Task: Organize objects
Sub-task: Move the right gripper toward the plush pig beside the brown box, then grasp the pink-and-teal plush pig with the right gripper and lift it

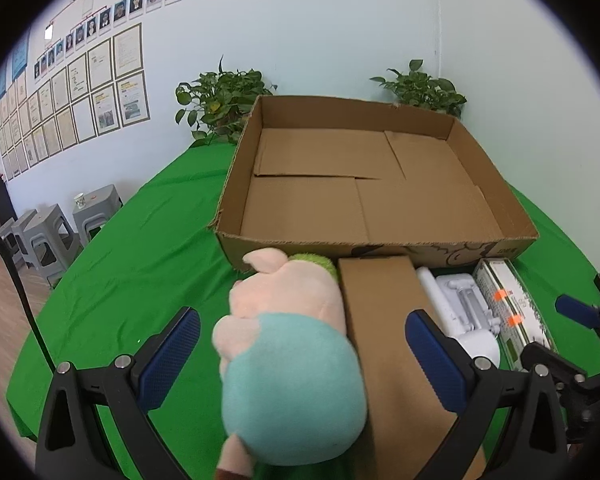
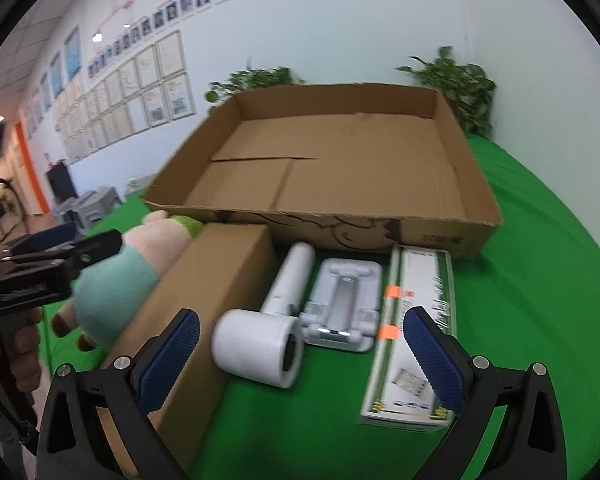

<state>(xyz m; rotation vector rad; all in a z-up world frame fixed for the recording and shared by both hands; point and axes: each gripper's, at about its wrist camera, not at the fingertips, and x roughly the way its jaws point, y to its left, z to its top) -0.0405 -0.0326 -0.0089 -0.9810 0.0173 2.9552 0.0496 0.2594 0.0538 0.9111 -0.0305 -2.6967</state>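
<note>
The left gripper [image 1: 302,354] hangs wide open over a plush pig [image 1: 288,360] in a teal top, lying between its blue pads without touching either. Just beside the pig lies a closed brown carton [image 1: 392,344], then a white lint roller [image 1: 456,320] and a green-and-white box [image 1: 512,304]. Beyond them a large open cardboard box [image 1: 380,248] sits on the green tablecloth [image 1: 148,248].

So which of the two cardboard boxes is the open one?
The big shallow cardboard tray, farthest from the grippers, is open and bare inside. The narrow brown box beside the plush pig is closed.
</note>
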